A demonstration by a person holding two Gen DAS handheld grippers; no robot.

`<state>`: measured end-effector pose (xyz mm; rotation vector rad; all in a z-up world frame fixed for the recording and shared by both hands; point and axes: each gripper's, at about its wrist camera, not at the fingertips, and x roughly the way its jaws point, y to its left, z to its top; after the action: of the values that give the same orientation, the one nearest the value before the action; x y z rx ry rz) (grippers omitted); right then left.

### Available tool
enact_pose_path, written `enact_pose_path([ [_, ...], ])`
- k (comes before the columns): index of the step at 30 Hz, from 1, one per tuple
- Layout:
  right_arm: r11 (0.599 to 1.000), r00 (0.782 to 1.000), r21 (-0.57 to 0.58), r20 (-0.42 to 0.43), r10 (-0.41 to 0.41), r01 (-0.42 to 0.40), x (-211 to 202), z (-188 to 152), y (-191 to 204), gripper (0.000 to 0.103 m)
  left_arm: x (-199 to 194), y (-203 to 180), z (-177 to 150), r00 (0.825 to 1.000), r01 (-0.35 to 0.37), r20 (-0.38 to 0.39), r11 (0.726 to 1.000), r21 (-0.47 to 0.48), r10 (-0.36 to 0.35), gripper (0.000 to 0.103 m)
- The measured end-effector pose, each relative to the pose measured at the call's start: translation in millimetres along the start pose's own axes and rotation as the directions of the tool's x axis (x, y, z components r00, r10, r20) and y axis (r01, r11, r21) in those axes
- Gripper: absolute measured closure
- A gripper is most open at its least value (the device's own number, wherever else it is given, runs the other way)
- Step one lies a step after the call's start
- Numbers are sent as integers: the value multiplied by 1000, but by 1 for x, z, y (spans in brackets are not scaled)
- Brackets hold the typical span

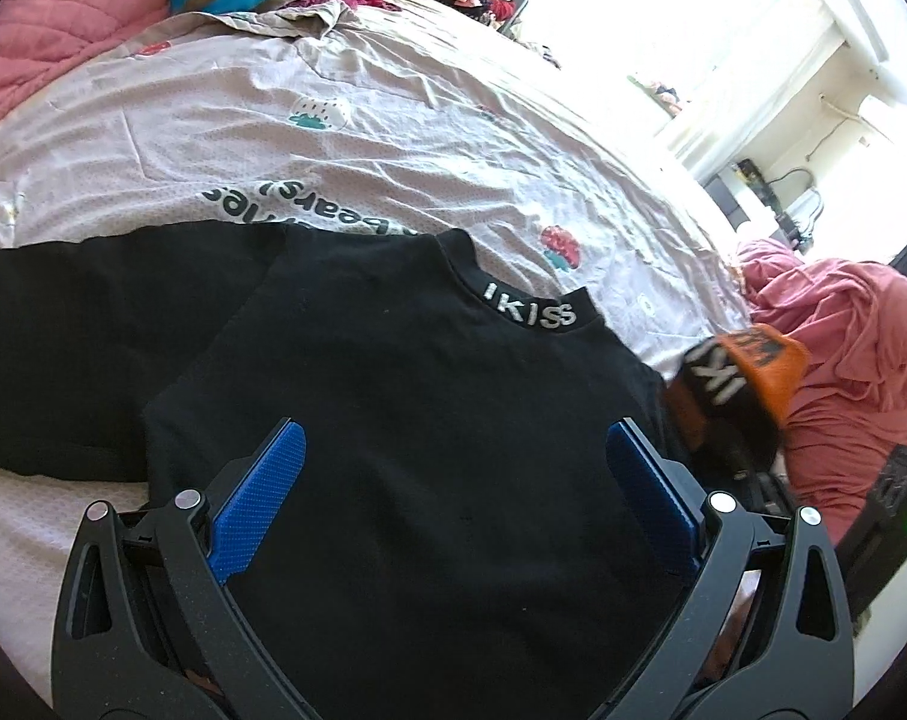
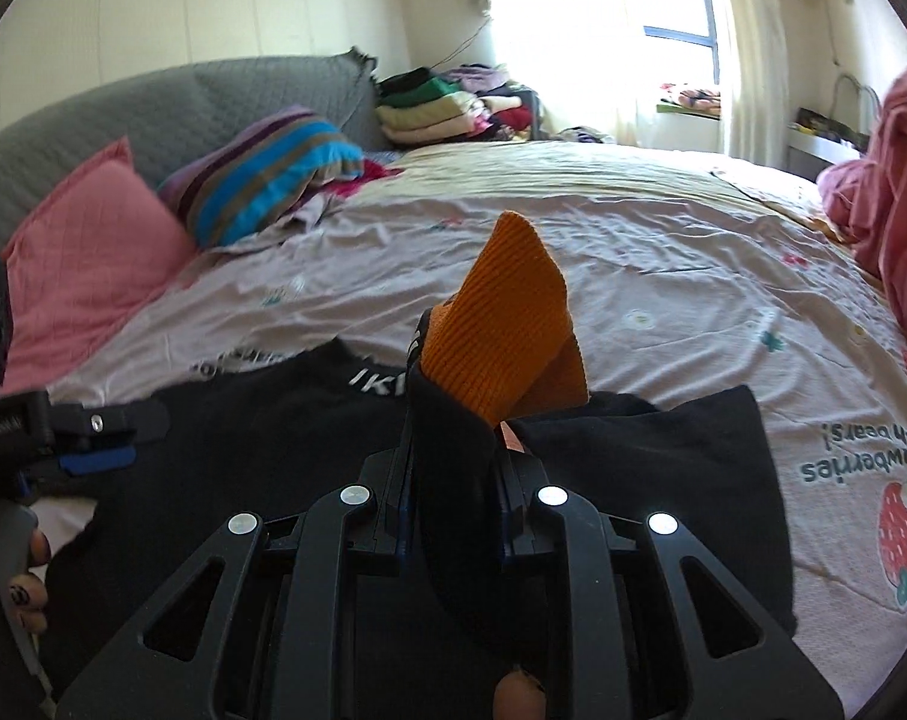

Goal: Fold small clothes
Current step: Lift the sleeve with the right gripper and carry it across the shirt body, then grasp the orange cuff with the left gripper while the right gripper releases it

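Note:
A black top (image 1: 393, 396) with "IKISS" on its collar (image 1: 528, 312) lies spread on the bed sheet (image 1: 333, 138). My left gripper (image 1: 453, 474) hovers over its chest, open, its blue pads (image 1: 261, 498) wide apart with only flat cloth below. My right gripper (image 2: 453, 480) is shut on a black sleeve, whose orange ribbed cuff (image 2: 501, 330) sticks up past the fingers. The cuff (image 1: 759, 372) shows, blurred, at the top's right edge in the left wrist view. In the right wrist view the left gripper (image 2: 93, 450) sits at the top's (image 2: 243, 450) left side.
A pink pillow (image 2: 87, 276) and a striped pillow (image 2: 267, 174) lie at the grey headboard (image 2: 153, 102). Folded clothes (image 2: 435, 102) are stacked at the far corner. A pink blanket (image 1: 843, 360) is heaped on the bed's right side. A hand (image 2: 27, 576) holds the left gripper's handle.

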<state>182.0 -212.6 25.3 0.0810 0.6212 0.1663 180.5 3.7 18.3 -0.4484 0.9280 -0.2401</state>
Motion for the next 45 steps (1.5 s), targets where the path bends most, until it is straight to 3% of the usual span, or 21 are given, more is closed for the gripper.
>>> enact_pose_path([
  [4,1000,999,-15,-23,27,-28,11,-5,13,82,3,5,-1,998,62,-9,998,-34,-62,9],
  [5,999,999,-15,-29,36,-37,13,-6,14,79,4,5,-2,997,72,-11,997,-40,-72,9],
  [8,996,994,-17,-60,86,-87,17,-11,20,55,8,7,-3,995,90,-25,994,-56,-92,9],
  [13,990,986,-9,-85,141,-143,9,-17,22,45,20,6,-9,991,118,-61,991,-66,-122,9],
  [16,989,986,22,-84,146,-144,-1,-20,13,43,28,3,-15,983,147,-96,987,-68,-153,10],
  [18,991,988,41,-81,132,-129,-7,-21,7,43,34,0,-18,979,160,-120,985,-67,-167,15],
  [20,990,989,74,-75,123,-118,-13,-22,-3,43,42,-5,-22,974,166,-149,985,-55,-173,32],
  [22,988,991,108,-70,115,-107,-18,-23,-13,42,49,-8,-26,966,183,-177,982,-52,-190,43],
  [27,982,994,166,-55,98,-88,-28,-26,-32,42,64,-16,-35,966,154,-208,988,-24,-155,52],
  [31,975,994,206,-55,92,-79,-31,-28,-42,42,64,-23,-35,972,140,-197,990,31,-131,90],
  [32,974,995,211,-53,90,-77,-32,-29,-44,42,64,-24,-34,970,151,-199,988,36,-141,93],
  [36,970,995,231,-51,85,-71,-34,-29,-51,42,54,-26,-28,974,170,-163,984,45,-160,98],
  [45,968,993,239,-69,91,-72,-37,-32,-54,42,-3,-34,0,987,160,14,983,94,-162,102],
])
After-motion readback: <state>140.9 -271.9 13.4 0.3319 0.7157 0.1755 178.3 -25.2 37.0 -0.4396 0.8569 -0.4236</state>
